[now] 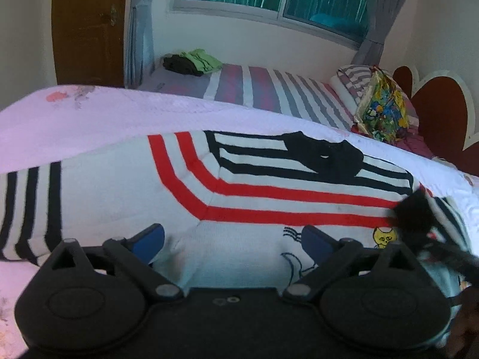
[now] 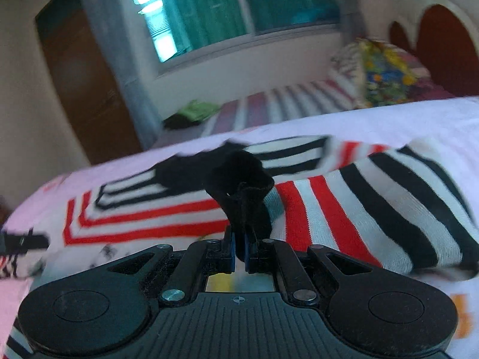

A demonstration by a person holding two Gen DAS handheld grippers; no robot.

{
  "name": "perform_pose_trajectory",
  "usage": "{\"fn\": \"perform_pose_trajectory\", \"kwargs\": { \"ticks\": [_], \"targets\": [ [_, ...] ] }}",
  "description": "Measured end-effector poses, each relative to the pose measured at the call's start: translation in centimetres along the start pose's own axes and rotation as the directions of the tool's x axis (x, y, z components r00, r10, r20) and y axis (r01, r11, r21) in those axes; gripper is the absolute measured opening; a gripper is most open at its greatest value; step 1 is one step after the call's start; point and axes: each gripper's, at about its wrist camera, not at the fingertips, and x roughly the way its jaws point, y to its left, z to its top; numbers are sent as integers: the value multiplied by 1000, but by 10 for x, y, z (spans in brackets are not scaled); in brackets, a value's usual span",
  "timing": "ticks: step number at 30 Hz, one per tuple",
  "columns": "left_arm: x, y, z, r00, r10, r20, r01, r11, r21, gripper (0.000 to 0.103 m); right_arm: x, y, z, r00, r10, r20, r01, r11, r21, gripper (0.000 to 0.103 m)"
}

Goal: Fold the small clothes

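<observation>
Nearest, the right tongs (image 2: pixel 238 252) were pressed together on the black cuff (image 2: pixel 244 191) of the sweater's right sleeve (image 2: pixel 374 203), lifting it in over the body. The left tongs (image 1: pixel 232 239) hung spread and empty over the white chest of the striped sweater (image 1: pixel 239 185), which lay face up on the pink bedcover (image 1: pixel 89 119). By the look of it, folding had only begun: one sleeve was coming in, while the left sleeve (image 1: pixel 30 209) lay outstretched. Beyond, folded clothes (image 1: pixel 191 61) sat on the far bed (image 1: pixel 269 92).
</observation>
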Motion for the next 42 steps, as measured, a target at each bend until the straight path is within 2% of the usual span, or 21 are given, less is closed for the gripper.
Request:
{"fn": "perform_pose_trajectory", "kwargs": {
  "ticks": [2, 3, 5, 6, 7, 9, 11, 13, 15, 18, 19, 21, 22, 23, 24, 25, 28, 34, 38, 42],
  "targets": [
    [4, -1, -1, 1000, -28, -11, 27, 1000, -5, 97, 12, 16, -6, 998, -60, -36, 57, 995, -84, 5],
    [6, -3, -2, 999, -45, -14, 45, 999, 1, 96, 6, 21, -10, 998, -62, -14, 60, 993, -104, 10],
    [8, -12, -4, 996, -84, -14, 85, 996, 26, 86, -16, 16, -14, 998, -41, 36, 44, 996, -72, 15],
    [11, -18, -5, 993, -116, -19, 116, 993, 32, 83, -25, 12, -14, 997, -51, 54, 54, 997, -55, 22],
    [15, -24, -5, 987, -158, -28, 158, 987, 27, 74, -34, 6, -14, 996, -62, 69, 64, 997, -39, 35],
    [25, -42, -5, 967, -250, -57, 251, 968, 10, 62, -51, -7, -11, 993, -78, 92, 76, 997, 23, 44],
    [37, -65, -8, 933, -347, -93, 346, 938, -23, 43, -66, -25, -11, 989, -102, 106, 91, 990, 104, 44],
    [48, -87, -13, 908, -396, -140, 393, 918, -48, 36, -83, -45, -6, 985, -126, 118, 99, 971, 216, 43],
    [57, -107, -18, 901, -404, -158, 400, 915, -57, 36, -95, -66, -3, 982, -138, 127, 90, 941, 327, 43],
    [76, -122, -22, 895, -417, -158, 405, 908, -105, 37, -111, -89, -2, 981, -147, 128, 80, 903, 421, 43],
    [83, -126, -23, 895, -419, -156, 405, 907, -114, 40, -117, -95, -4, 981, -146, 127, 75, 892, 445, 43],
    [94, -133, -22, 902, -409, -139, 400, 912, -91, 36, -128, -105, -8, 982, -141, 128, 60, 867, 495, 43],
    [96, -136, -19, 909, -396, -131, 391, 918, -62, 16, -131, -109, -9, 982, -142, 127, 58, 856, 513, 43],
    [97, -137, -13, 909, -398, -125, 395, 917, -45, 4, -133, -114, -10, 982, -145, 124, 57, 843, 535, 44],
    [95, -132, -6, 905, -414, -97, 411, 910, -47, 4, -137, -116, -11, 982, -145, 119, 57, 834, 550, 44],
    [88, -126, 2, 909, -413, -62, 411, 911, -37, 4, -140, -121, -12, 983, -143, 113, 55, 824, 564, 44],
    [70, -109, 22, 929, -371, 6, 371, 929, 21, 4, -148, -134, -16, 987, -99, 125, 2, 790, 613, 44],
    [68, -75, 24, 955, -296, -10, 296, 955, 36, 4, -141, -151, -24, 989, -16, 149, -99, 675, 732, 44],
    [70, -61, 19, 961, -275, 2, 275, 961, 6, 4, -134, -163, -26, 983, 52, 175, -171, 585, 793, 44],
    [76, -48, 20, 964, -266, 2, 266, 964, -14, 4, -132, -175, -29, 980, 62, 187, -192, 522, 831, 44]
  ]
}}
